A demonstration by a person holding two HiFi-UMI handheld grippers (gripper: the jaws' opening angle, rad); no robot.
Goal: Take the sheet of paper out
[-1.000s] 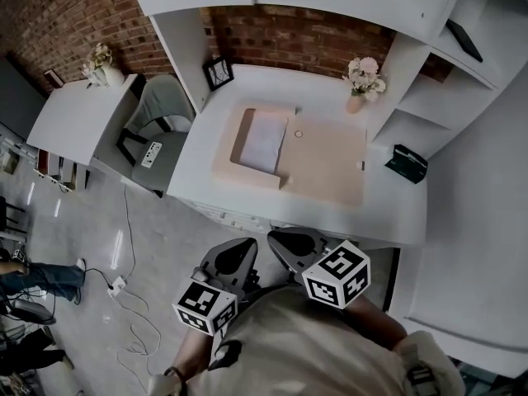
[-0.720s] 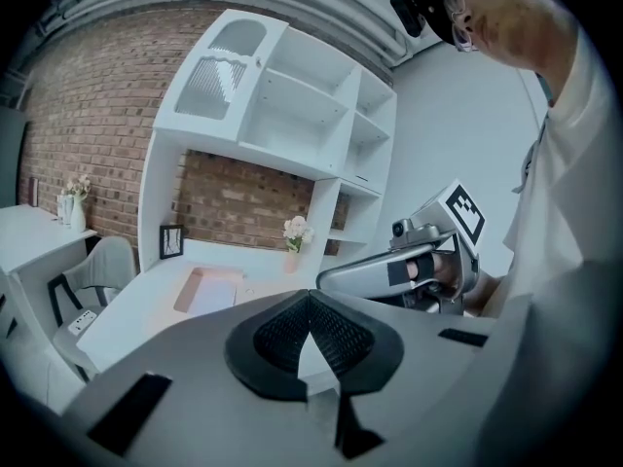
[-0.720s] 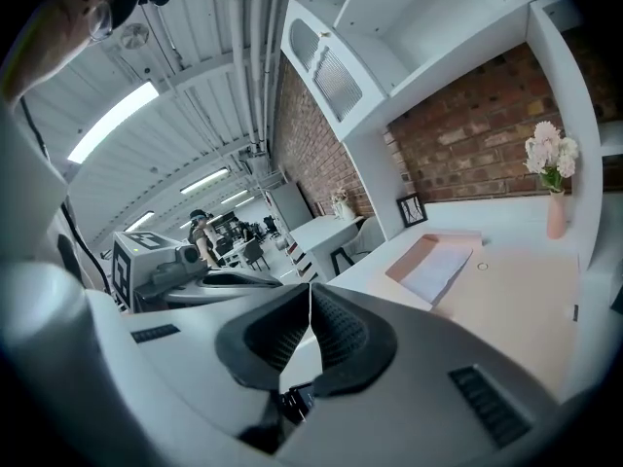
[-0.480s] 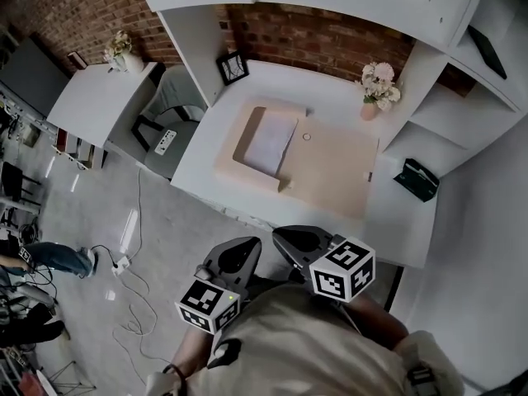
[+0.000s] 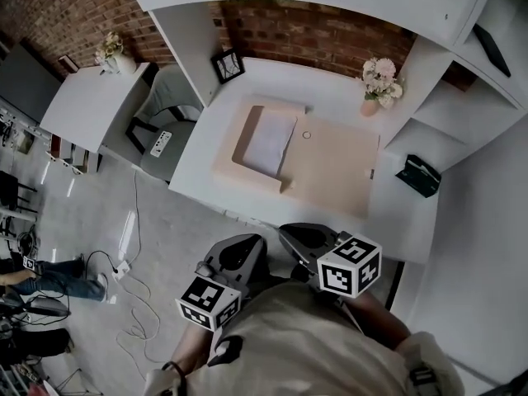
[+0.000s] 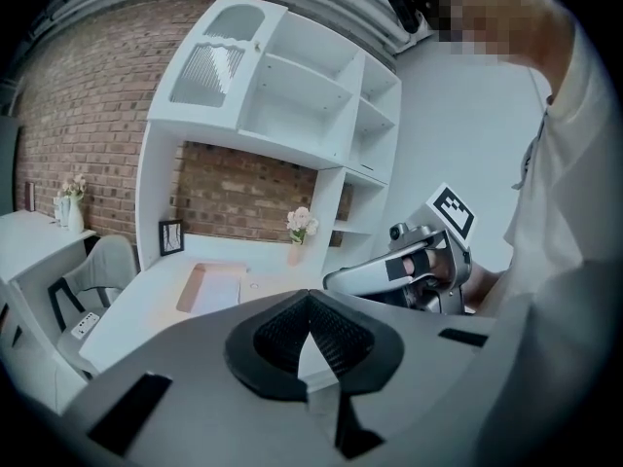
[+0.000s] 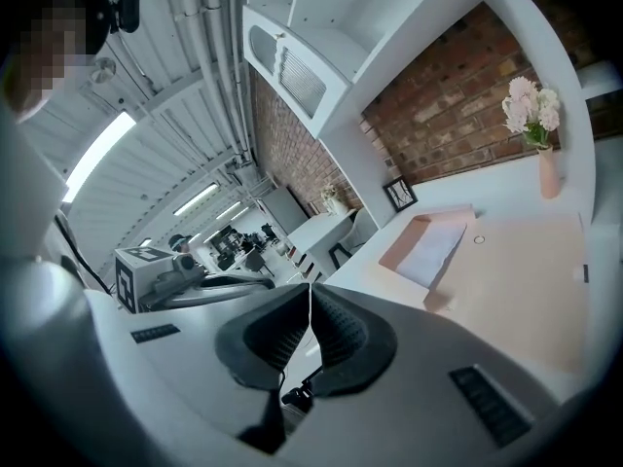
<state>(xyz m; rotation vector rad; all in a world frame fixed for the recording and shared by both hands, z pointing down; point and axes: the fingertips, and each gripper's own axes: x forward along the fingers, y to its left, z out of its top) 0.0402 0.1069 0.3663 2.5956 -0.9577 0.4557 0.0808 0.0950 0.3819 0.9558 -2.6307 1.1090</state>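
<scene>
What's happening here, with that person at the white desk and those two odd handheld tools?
A person stands at the white desk holding a two-jaw gripper in each hand. The left gripper and the right gripper are both shut and empty, held close to the body, short of the desk. On the desk lies a tan folder with the sheet of paper in its left part. Neither gripper touches it.

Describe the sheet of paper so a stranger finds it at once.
Find the white desk against the brick wall. A tan folder lies on it, its left end, as the person faces it, opened into a shallow pocket. The sheet of paper lies in that pocket: the only white rectangle bordered by tan.
</scene>
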